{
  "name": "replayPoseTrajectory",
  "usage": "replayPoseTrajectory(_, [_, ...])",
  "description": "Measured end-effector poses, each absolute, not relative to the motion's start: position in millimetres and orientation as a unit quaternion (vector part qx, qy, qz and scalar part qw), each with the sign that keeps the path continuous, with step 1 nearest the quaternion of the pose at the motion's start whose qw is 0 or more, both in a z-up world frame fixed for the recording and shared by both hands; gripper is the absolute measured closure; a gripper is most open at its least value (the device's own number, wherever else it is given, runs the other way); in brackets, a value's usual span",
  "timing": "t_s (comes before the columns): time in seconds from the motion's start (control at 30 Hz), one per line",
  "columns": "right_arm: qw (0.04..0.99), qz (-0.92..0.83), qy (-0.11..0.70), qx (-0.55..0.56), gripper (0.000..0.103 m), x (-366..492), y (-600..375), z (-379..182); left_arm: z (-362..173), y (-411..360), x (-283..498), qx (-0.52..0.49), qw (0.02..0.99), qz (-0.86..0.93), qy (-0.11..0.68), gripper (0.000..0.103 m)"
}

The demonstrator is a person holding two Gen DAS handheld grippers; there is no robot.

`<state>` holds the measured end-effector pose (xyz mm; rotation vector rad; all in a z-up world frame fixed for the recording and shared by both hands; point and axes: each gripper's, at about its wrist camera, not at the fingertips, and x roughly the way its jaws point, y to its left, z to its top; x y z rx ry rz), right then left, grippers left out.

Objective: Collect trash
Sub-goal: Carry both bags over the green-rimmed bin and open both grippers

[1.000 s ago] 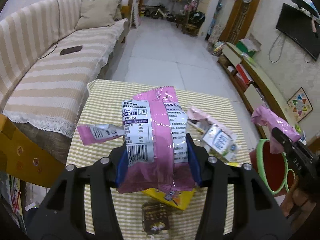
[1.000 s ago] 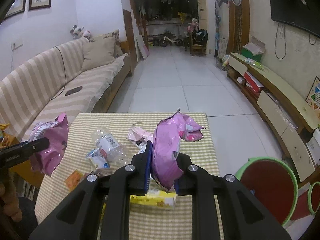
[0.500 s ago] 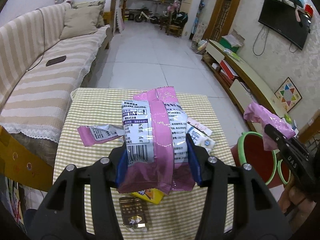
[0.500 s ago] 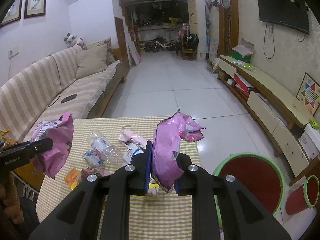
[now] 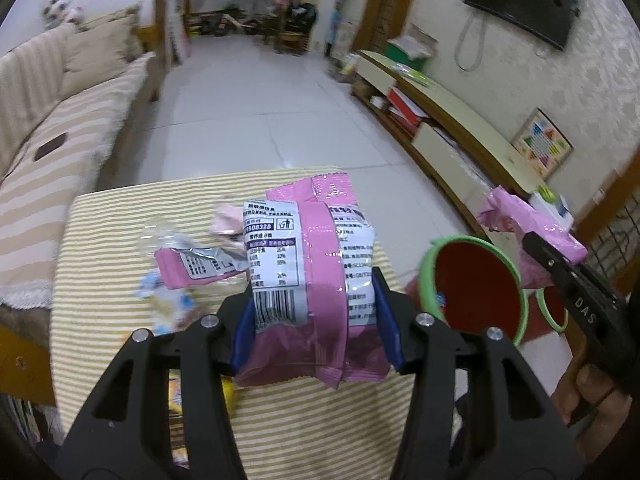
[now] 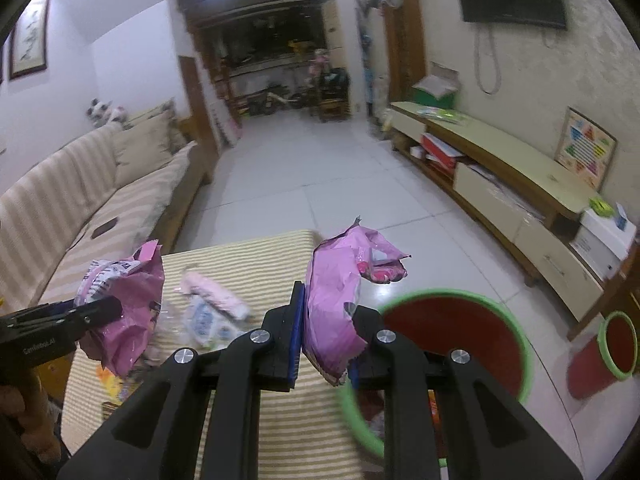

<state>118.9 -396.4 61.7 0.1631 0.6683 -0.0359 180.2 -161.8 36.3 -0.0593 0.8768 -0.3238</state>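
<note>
My left gripper point(image 5: 316, 320) clamps a pink-and-white printed foil snack bag point(image 5: 308, 264); my right gripper point(image 6: 326, 340) pinches a crumpled pink wrapper point(image 6: 332, 300). Both look light, soft and slippery, so I'd grip mid-body.

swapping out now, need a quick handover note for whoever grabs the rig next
Left claw: shut on a pink bag, held over the table.
Right claw: shut on a crumpled pink wrapper, at the rim of the big red bin.
Done: both pieces lifted; some trash seems to lie in the bin already.
Left: drop both into the bin, then clear the table's remaining wrappers. A small red bin stands further right.
</note>
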Motion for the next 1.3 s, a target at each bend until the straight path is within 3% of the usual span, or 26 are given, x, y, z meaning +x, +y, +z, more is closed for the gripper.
replayPoseTrajectory(0.53, [0.919,-0.086,0.362,0.132,0.086,93.6,-506.3,13.9,0.7,-307.7,190.2,-0.012,0.839,-0.288,0.461,0.054])
replayPoseTrajectory(0.97, [0.91,-0.083,0.374,0.156,0.083,98.2,-527.5,-8.0,-18.1,-345.7,191.7,-0.002,0.812,-0.323,0.486,0.054])
replayPoseTrajectory(1.0, [0.91,-0.082,0.374,0.158,0.083,98.5,-528.0,-8.7,-18.8,-347.7,192.0,-0.003,0.811,-0.325,0.487,0.052])
replayPoseTrajectory(1.03, [0.91,-0.082,0.375,0.159,0.082,99.5,-528.8,-9.7,-19.1,-350.2,192.6,-0.005,0.809,-0.327,0.488,0.042])
replayPoseTrajectory(1.07, [0.909,-0.083,0.376,0.16,0.077,99.7,-529.4,-10.6,-17.9,-352.3,194.6,-0.007,0.81,-0.326,0.487,0.031])
replayPoseTrajectory(1.1, [0.909,-0.084,0.376,0.161,0.065,100.2,-529.5,-10.8,-17.2,-352.3,194.7,-0.011,0.811,-0.326,0.485,0.028])
replayPoseTrajectory(1.3, [0.905,-0.088,0.379,0.17,0.034,102.0,-530.8,-13.8,-13.7,-348.3,198.6,-0.027,0.816,-0.323,0.479,0.01])
